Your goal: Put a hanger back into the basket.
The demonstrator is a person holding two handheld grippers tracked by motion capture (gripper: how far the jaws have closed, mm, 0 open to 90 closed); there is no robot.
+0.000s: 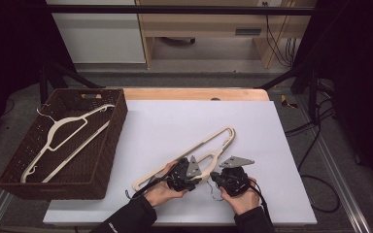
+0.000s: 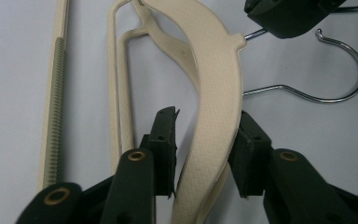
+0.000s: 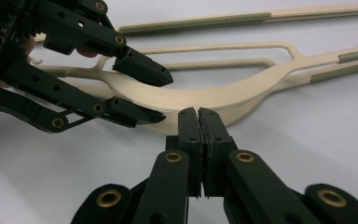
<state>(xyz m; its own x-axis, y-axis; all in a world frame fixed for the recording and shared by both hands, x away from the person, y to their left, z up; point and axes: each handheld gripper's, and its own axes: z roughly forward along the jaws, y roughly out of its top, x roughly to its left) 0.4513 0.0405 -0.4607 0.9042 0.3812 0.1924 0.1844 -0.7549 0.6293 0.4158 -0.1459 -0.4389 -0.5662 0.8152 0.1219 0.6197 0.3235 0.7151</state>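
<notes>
Our left gripper [image 2: 205, 154] has its jaws spread astride the cream plastic clothes hanger [image 2: 214, 93] lying mid-sheet on the white tabletop [image 1: 175, 121]. Right gripper [image 3: 199, 126] pressed together just beside it, seemingly on the hook's stem, though that's hidden. We'd close left squarely on the shoulder before lifting.

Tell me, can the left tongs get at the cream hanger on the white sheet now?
Probably yes. The left tongs are open with the cream hanger already between the jaws, and nothing blocks them; the shut right tongs sit beside it.
</notes>
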